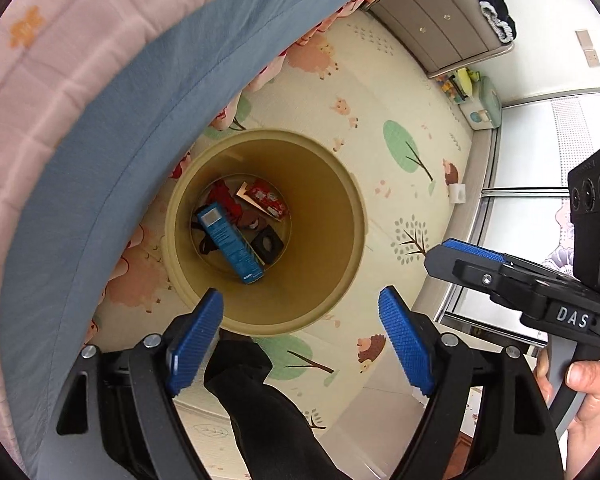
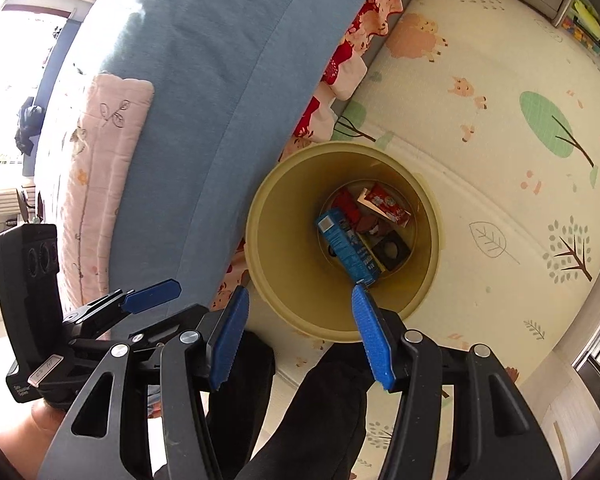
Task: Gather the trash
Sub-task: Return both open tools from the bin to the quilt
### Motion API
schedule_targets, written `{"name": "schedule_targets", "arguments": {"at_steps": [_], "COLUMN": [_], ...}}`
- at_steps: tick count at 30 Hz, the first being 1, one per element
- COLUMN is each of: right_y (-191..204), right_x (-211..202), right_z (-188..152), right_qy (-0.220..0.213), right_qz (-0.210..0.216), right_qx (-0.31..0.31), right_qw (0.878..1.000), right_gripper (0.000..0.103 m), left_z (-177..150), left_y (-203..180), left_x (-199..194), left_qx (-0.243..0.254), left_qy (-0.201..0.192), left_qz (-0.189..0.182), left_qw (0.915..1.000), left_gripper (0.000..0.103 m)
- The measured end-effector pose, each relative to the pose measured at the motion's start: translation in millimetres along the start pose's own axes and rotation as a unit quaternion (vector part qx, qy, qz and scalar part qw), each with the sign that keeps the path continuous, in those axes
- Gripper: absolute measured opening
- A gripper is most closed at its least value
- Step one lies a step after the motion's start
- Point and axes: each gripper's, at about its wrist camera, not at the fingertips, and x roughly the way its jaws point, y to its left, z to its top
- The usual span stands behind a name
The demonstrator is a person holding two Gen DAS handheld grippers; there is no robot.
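Hovering above a tan round bin [image 1: 332,216] that stands on the patterned play mat [image 1: 412,92], both grippers point steeply down toward its mouth. The left gripper [image 1: 300,336] has its blue pads spread wide with nothing between them; past the gap show the bin's near rim and a dark trouser leg [image 1: 260,400] of the person. The right gripper [image 2: 300,332] also stands open, its pads less far apart, and empty; its pads frame the near rim of the bin, with the person's dark-clad legs below them.

The trash lies at the bottom of the bin. A long blue carton [image 1: 230,244] rests slanted across the floor of the bin, its lower end toward the near wall. Beside it, toward the far wall, lies a red printed wrapper [image 1: 266,200], and next to the carton's near end sits a small black box with a round hole [image 1: 269,244]. More red and dark scraps lie between these, too jumbled to tell apart.

To the left of the bin hangs a blue bedcover [image 1: 112,152], with a pink quilt [image 1: 60,40] further out on the bed. A red and pink frilled skirt [image 2: 360,36] of the bed comes down just beside the bin's far left side. Well beyond the bin, against the far wall, stands a grey chest of drawers [image 1: 432,24]. In the left wrist view the person's hand [image 1: 584,392] grips the handle of the right gripper, off to the right of the bin.
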Motion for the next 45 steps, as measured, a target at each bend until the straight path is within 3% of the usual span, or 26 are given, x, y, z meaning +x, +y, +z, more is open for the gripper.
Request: {"name": "schedule_targets", "arguments": {"at_steps": [8,16,24,31,40,45], "right_y": [53,162,297,418,539,587], "right_x": [-34,-52,-39,-6,45,68], "right_z": [-1,2,-1,-11,-31,-37], "right_qy": [-0.021,-0.031,-0.021,-0.004,0.020,0.025], "right_qz": [0.012,0.036,0.069,0.087,0.095,0.100], "right_qx": [-0.026,-0.103,-0.178,-0.234,-0.270,-0.275], "right_qw": [0.999,0.994,0.981,0.968,0.958,0.956], "right_gripper": [0.053,0.053,0.053,0.053,0.053,0.053], "left_z": [-9,-30,-64,-98,-141,-154], "left_y": [7,50,137,239,357,402], "left_x": [-59,-150,-244,-314,-372,-389], "left_qx": [-0.002,-0.028,-0.081,-0.144,-0.187,-0.208], "left_qy": [-0.040,-0.106,-0.167,-0.206,-0.227,-0.236], "left_qz": [-0.012,-0.010,0.015,0.032,0.043,0.043], "left_qw": [0.9991,0.9939,0.9824,0.9673,0.9547,0.9482], "left_gripper": [0.080,0.080,0.080,0.080,0.080,0.081]}}
